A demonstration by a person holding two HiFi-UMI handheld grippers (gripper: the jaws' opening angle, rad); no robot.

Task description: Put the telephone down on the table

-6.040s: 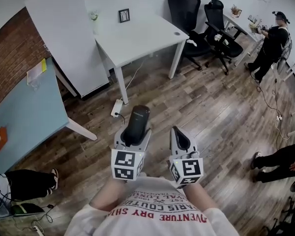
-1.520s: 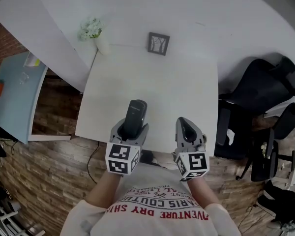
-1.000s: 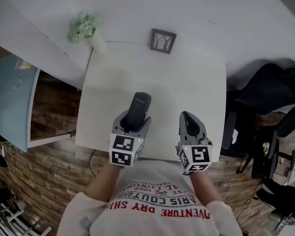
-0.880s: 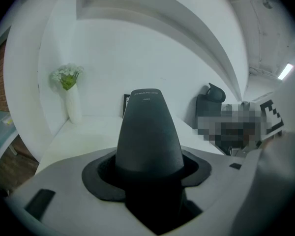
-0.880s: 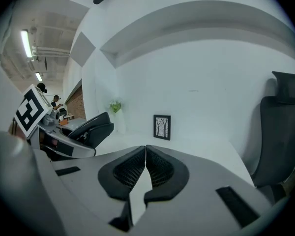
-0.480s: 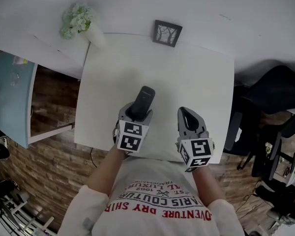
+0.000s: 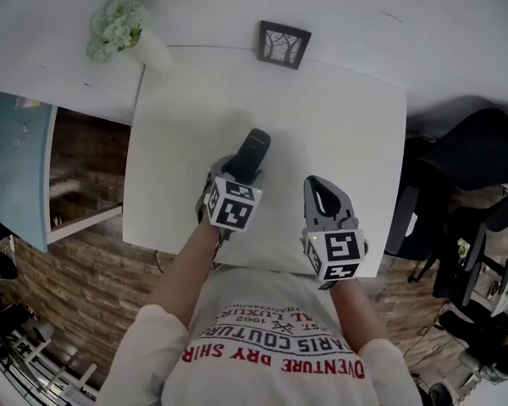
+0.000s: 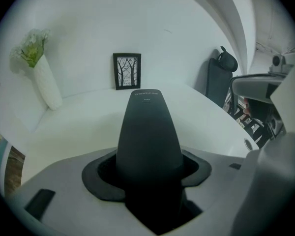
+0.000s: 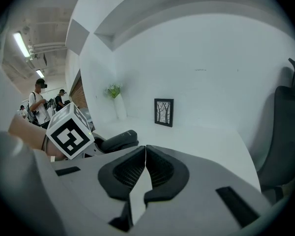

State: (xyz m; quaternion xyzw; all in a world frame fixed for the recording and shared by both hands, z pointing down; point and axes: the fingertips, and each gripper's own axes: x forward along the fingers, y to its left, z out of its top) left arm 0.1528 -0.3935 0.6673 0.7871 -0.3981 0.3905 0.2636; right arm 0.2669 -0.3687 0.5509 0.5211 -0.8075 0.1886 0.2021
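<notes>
A dark grey cordless telephone point(image 7: 252, 151) point(image 8: 148, 132) sticks out forward from my left gripper point(image 7: 234, 180) point(image 8: 150, 181), whose jaws are shut on its lower part. It hangs tilted down over the middle of the white table point(image 7: 339, 117) point(image 8: 78, 127); whether its tip touches the top I cannot tell. My right gripper point(image 7: 325, 203) point(image 9: 143, 159) is beside it on the right, above the table's near edge, its jaws shut with nothing between them. In the right gripper view the telephone point(image 9: 119, 139) shows at the left behind the marker cube.
A small framed picture point(image 7: 283, 43) point(image 8: 127, 71) point(image 9: 163, 112) stands at the table's far edge by the wall. A white vase with pale flowers point(image 7: 123, 32) point(image 8: 38, 77) is at the far left corner. Black office chairs point(image 7: 457, 193) stand to the right; a blue table point(image 7: 13, 167) lies left.
Both grippers have sunk toward the table over the last second. The left one has tilted further down, carrying the telephone forward over the table's middle. The grip has not changed.
</notes>
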